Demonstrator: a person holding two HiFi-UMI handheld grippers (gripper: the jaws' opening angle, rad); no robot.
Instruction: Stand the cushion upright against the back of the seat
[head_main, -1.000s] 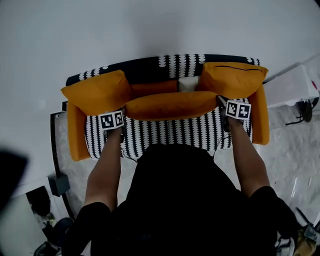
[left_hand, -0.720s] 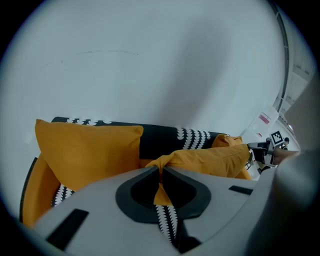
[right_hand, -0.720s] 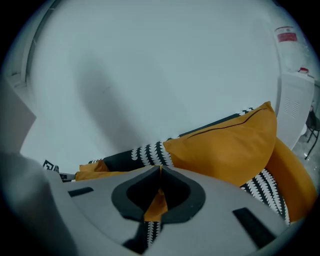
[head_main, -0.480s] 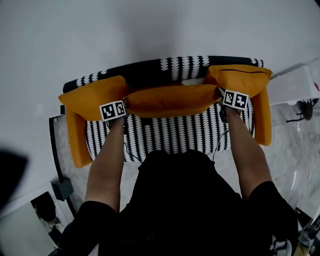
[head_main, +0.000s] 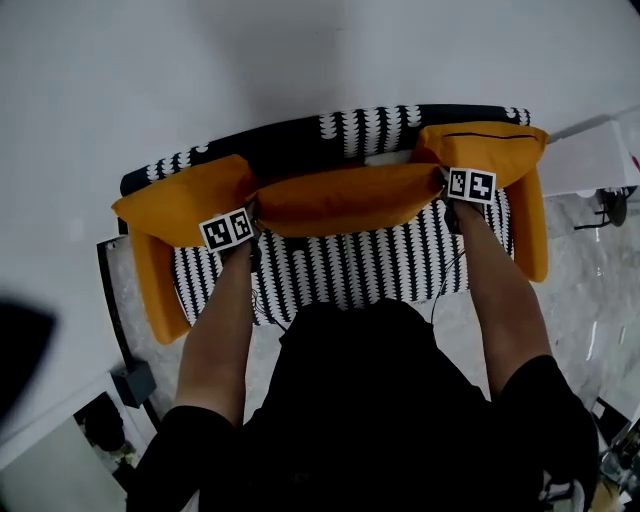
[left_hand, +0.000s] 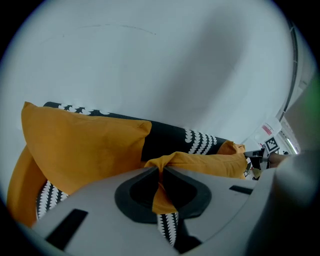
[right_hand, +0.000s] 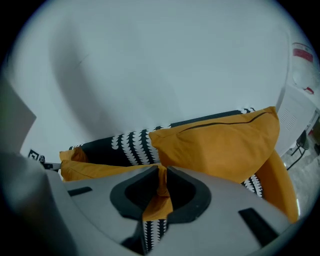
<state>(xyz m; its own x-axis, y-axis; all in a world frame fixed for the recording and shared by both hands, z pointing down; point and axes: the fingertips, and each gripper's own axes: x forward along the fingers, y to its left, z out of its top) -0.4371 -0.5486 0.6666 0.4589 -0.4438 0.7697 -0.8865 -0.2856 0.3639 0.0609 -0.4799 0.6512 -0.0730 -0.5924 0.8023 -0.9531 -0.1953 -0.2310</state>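
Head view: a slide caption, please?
Left gripper and right gripper pinch the middle cushion by its corners, near the sofa backrest.

Cushion (head_main: 345, 198) further back vs earlier, nr backrest (head_main: 300, 145).

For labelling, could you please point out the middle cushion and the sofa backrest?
middle cushion (head_main: 345, 198), head view, middle of its orange face.
sofa backrest (head_main: 370, 128), head view, patterned top edge.

Matt orange cloth cushion (head_main: 345, 198), black-and-white patterned fabric sofa (head_main: 350, 265), smooth grey plastic left claw (left_hand: 159, 170)
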